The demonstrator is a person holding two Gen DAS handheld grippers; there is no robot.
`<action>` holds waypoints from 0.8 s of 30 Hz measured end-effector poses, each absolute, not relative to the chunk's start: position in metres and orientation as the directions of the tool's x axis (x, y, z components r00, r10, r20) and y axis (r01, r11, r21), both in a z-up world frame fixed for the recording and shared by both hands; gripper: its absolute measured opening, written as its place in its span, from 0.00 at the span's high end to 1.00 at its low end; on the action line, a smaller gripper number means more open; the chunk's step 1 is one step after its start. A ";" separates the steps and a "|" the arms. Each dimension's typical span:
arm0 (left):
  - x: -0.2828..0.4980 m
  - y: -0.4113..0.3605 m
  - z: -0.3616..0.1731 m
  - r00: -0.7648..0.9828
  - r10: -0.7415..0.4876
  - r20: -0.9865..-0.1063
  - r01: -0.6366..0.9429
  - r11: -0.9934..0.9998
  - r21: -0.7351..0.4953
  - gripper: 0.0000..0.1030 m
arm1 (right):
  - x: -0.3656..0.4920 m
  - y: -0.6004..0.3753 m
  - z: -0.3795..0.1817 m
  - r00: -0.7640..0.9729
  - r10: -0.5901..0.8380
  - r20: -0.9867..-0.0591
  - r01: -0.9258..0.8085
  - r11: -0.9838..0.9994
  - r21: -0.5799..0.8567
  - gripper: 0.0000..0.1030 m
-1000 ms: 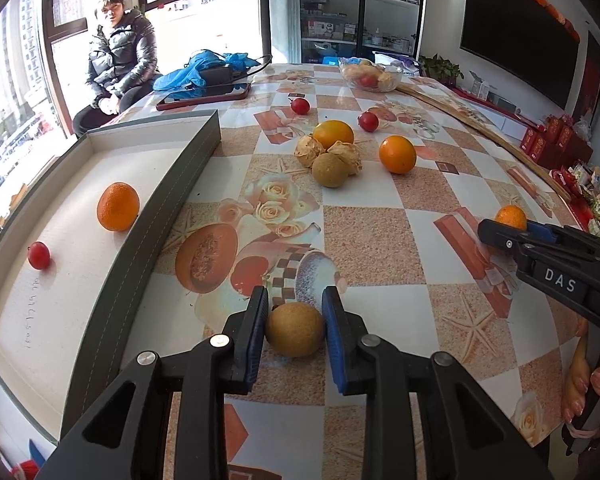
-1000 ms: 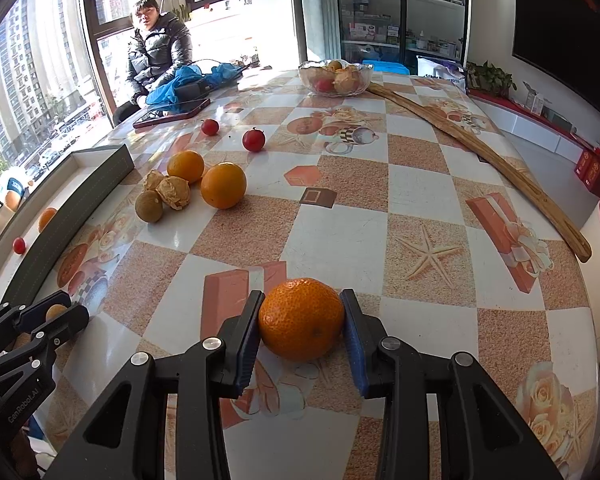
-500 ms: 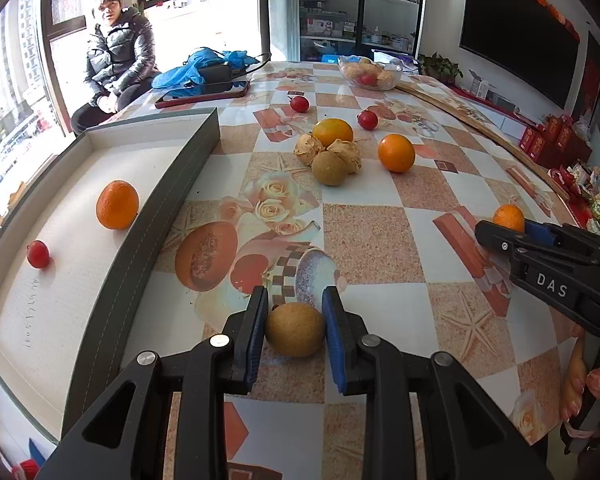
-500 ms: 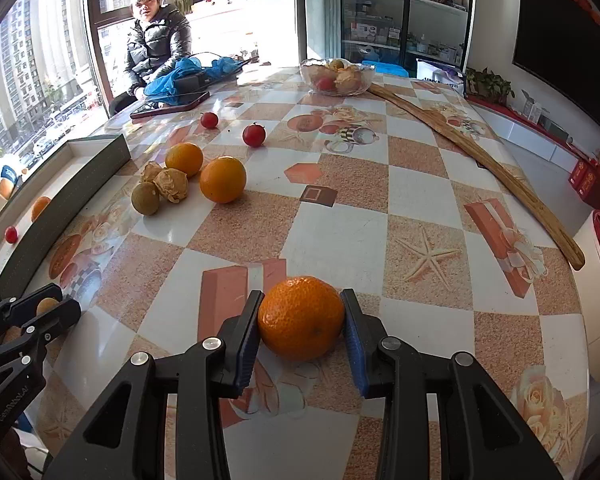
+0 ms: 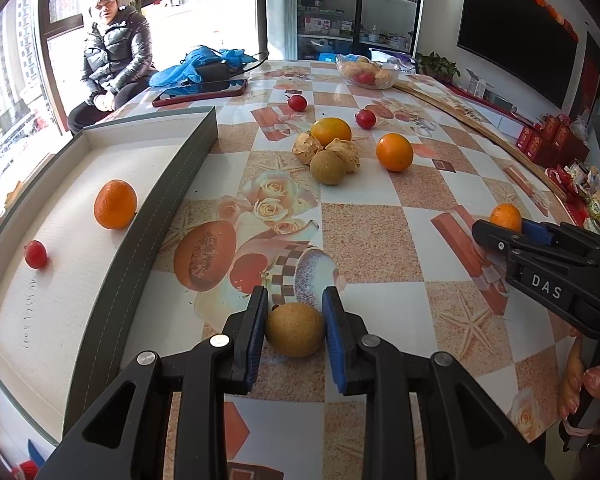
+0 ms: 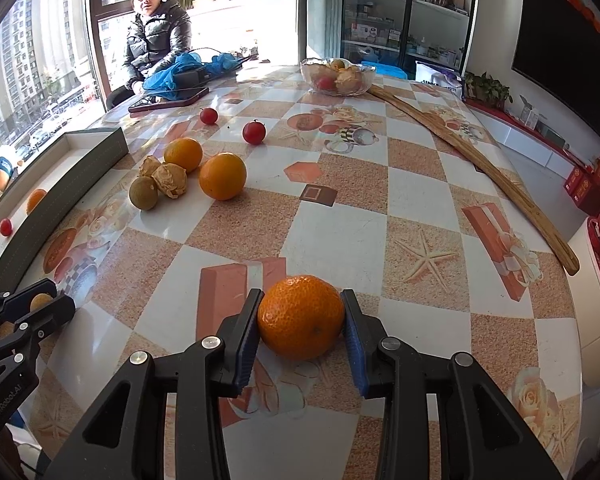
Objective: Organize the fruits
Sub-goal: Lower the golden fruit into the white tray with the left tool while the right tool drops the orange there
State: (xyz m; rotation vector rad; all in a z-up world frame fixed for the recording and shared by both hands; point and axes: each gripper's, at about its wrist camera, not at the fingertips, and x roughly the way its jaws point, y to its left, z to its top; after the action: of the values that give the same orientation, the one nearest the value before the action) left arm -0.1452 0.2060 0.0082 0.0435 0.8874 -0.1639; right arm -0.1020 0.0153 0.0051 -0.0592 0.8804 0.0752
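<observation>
Left wrist view: our left gripper point(image 5: 295, 330) pinches a brown kiwi point(image 5: 295, 329) on the patterned table point(image 5: 364, 240). Right wrist view: our right gripper point(image 6: 301, 328) clamps a mandarin point(image 6: 301, 316) on the tabletop. Farther left, the grey tray point(image 5: 140, 216) holds an orange point(image 5: 115, 204) and a cherry tomato point(image 5: 35, 254). Beyond, loose fruit cluster point(image 5: 332, 152) sits mid-table.

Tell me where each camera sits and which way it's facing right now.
Left wrist: rides the left tongs, angled down across the table, pads against a brown fruit; the grey tray lies left, the right tongs and a hand at right.
Right wrist: rides the right tongs, angled down the table, pads against a mandarin; the left tongs show at lower left.
Shared: the fruit cluster, glass bowl, seated person.
</observation>
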 end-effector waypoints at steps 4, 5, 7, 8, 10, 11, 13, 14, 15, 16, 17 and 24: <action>-0.141 0.210 0.013 0.587 -0.163 -0.793 0.174 0.982 -0.073 0.70 | -0.098 0.015 0.007 0.604 0.050 -0.795 -0.096 0.995 -0.010 0.62; -0.141 0.211 0.015 0.582 -0.174 -0.794 0.176 0.981 -0.086 0.70 | -0.097 0.014 0.008 0.592 0.056 -0.804 -0.095 0.995 -0.001 0.62; -0.140 0.214 0.019 0.577 -0.184 -0.796 0.175 0.979 -0.099 0.70 | -0.094 0.010 0.010 0.566 0.076 -0.821 -0.089 0.996 0.031 0.62; -0.140 0.215 0.022 0.577 -0.186 -0.795 0.176 0.979 -0.102 0.70 | -0.093 0.008 0.011 0.554 0.090 -0.827 -0.082 0.995 0.054 0.62; -0.139 0.218 0.028 0.579 -0.196 -0.792 0.179 0.978 -0.112 0.70 | -0.091 0.003 0.015 0.533 0.122 -0.837 -0.068 0.992 0.102 0.62; -0.139 0.220 0.032 0.580 -0.205 -0.788 0.182 0.976 -0.120 0.70 | -0.090 0.002 0.017 0.526 0.136 -0.840 -0.063 0.991 0.121 0.62; -0.137 0.226 0.041 0.586 -0.218 -0.781 0.184 0.974 -0.135 0.70 | -0.088 0.003 0.023 0.518 0.153 -0.841 -0.063 0.988 0.141 0.62; -0.137 0.229 0.046 0.590 -0.221 -0.777 0.181 0.974 -0.139 0.70 | -0.088 0.005 0.027 0.517 0.158 -0.841 -0.066 0.987 0.145 0.62; -0.134 0.233 0.051 0.594 -0.223 -0.773 0.178 0.973 -0.143 0.70 | -0.086 0.008 0.030 0.516 0.165 -0.841 -0.073 0.986 0.149 0.62; -0.134 0.237 0.055 0.600 -0.224 -0.768 0.176 0.973 -0.147 0.70 | -0.084 0.012 0.034 0.513 0.173 -0.841 -0.080 0.985 0.154 0.62; -0.132 0.242 0.060 0.606 -0.223 -0.763 0.172 0.974 -0.149 0.70 | -0.083 0.016 0.037 0.512 0.182 -0.840 -0.089 0.983 0.159 0.62; -0.125 0.281 0.081 0.647 -0.168 -0.744 0.115 0.986 -0.123 0.70 | -0.068 0.064 0.057 0.507 0.225 -0.832 -0.179 0.972 0.154 0.62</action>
State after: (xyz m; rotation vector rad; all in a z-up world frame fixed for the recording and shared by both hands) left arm -0.1246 0.2806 0.0812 -0.0665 0.8524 -0.1614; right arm -0.0681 0.0643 0.0569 0.0498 1.0098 0.2439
